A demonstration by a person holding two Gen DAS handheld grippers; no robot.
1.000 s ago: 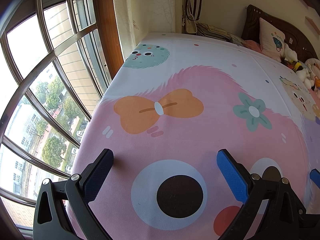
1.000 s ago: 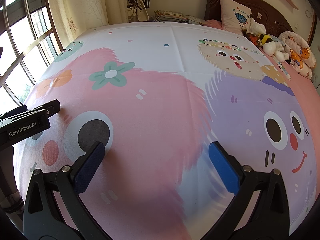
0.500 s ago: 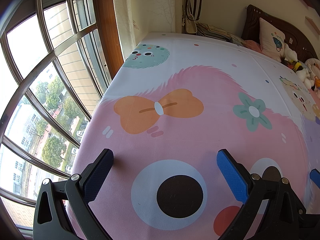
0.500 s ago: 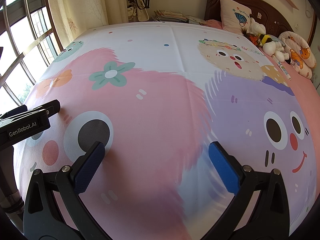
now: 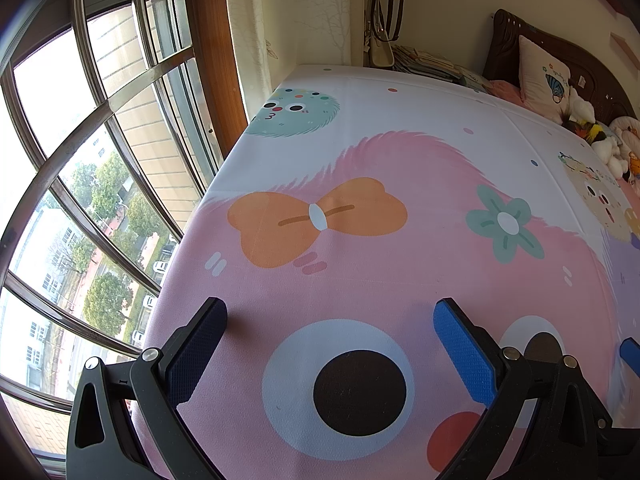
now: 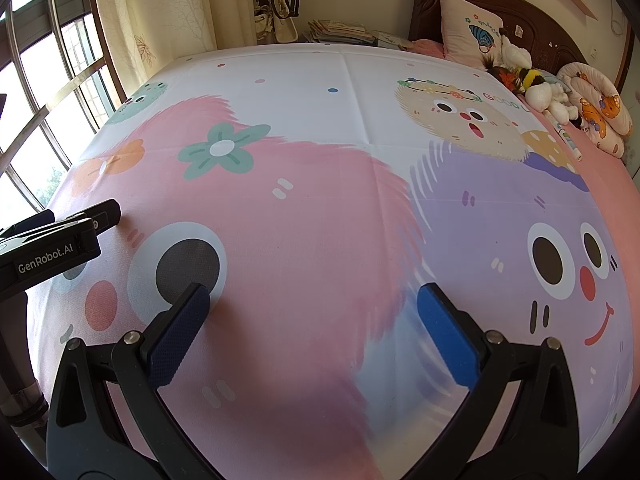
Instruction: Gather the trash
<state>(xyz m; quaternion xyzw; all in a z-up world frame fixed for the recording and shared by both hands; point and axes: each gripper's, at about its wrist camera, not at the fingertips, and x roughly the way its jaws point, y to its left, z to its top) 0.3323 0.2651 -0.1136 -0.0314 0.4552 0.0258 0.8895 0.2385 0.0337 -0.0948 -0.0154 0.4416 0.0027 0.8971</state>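
A bed with a cartoon-printed sheet (image 5: 380,280) (image 6: 320,208) fills both views, and I see no trash on it. My left gripper (image 5: 330,328) hovers open over the pink part near the foot of the bed, nothing between its blue pads. My right gripper (image 6: 312,312) is open too, just right of it, over the pink and purple print. In the right wrist view the left gripper's body (image 6: 56,248) shows at the left edge. A blue pad of the right gripper (image 5: 630,352) peeks in at the left wrist view's right edge.
A large barred window (image 5: 80,200) runs along the bed's left side, with curtains (image 6: 160,12) beside it. At the head are a dark wooden headboard (image 6: 500,4), a pillow (image 6: 468,32), plush toys (image 6: 536,84) and a marker pen (image 6: 568,140). Stacked books (image 6: 344,32) and a hanging bag (image 6: 280,20) sit behind.
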